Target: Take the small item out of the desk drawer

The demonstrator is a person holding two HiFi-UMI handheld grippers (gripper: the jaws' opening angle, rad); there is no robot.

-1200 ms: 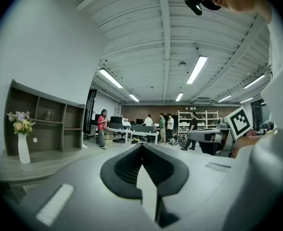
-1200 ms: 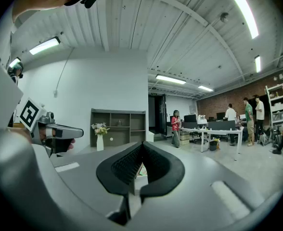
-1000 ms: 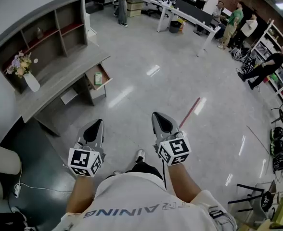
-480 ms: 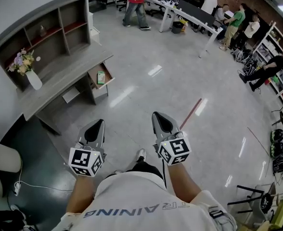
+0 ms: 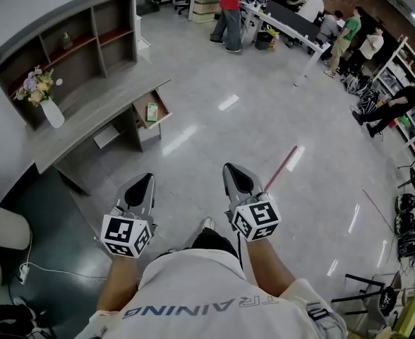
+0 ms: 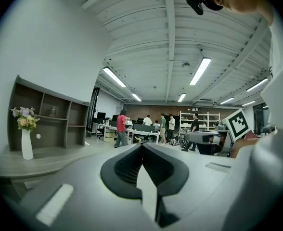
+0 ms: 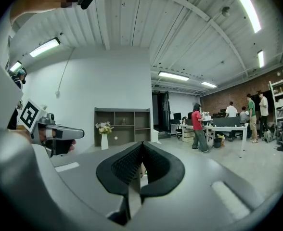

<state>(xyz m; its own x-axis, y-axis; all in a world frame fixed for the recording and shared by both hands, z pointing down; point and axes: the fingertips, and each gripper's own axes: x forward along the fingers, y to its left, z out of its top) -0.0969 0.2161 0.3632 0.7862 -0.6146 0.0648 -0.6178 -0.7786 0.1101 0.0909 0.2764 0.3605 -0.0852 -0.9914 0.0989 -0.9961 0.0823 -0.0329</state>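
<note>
The grey desk (image 5: 87, 122) stands far off at the upper left of the head view, its drawer (image 5: 164, 111) pulled open. A small green item (image 5: 152, 111) lies inside the drawer. My left gripper (image 5: 145, 181) and right gripper (image 5: 233, 169) are held side by side over the floor, well short of the desk. Both are shut with nothing between the jaws. The left gripper view shows my left gripper (image 6: 141, 146) with its tips meeting, and my right gripper (image 7: 142, 146) looks the same in the right gripper view. The drawer is hidden behind the jaws in both gripper views.
A shelf unit (image 5: 73, 48) and a white vase of flowers (image 5: 52, 111) sit on the desk. Shiny grey floor with a red line (image 5: 279, 167) lies ahead. A person in red (image 5: 230, 13) and several others stand by long tables (image 5: 278, 20) at the back.
The person in red has walked to the right along the back. The desk has shifted slightly in view. Both grippers stay shut in the same place.
</note>
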